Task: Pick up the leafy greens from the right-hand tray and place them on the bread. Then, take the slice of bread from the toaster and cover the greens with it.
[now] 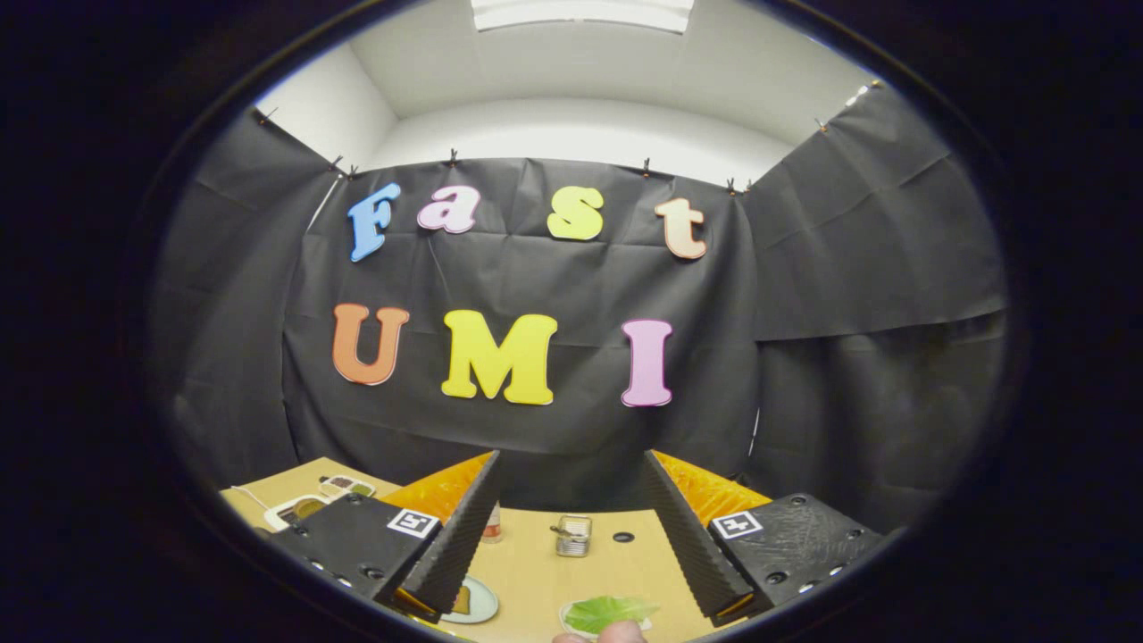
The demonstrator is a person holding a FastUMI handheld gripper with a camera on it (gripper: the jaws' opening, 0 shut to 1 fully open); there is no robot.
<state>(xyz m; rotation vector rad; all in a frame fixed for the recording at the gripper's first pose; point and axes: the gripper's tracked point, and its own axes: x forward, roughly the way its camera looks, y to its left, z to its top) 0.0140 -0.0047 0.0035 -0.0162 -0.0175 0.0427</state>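
Observation:
My gripper [571,522] is held high above the wooden table [625,563], its fingers wide apart with nothing between them. Below and between the fingers, a green leaf [607,613] lies on a small white tray [571,623] to the right. A plate [482,607] with a slice of bread [462,599] sits to the left, partly hidden by the left finger [460,536]. A small metal toaster [572,535] stands farther back on the table, between the fingers.
A small bottle [492,527] stands left of the toaster. A white tray with small dishes [308,507] lies at the far left of the table. A round hole [623,538] is in the tabletop right of the toaster. A fingertip [616,632] shows beside the leaf tray.

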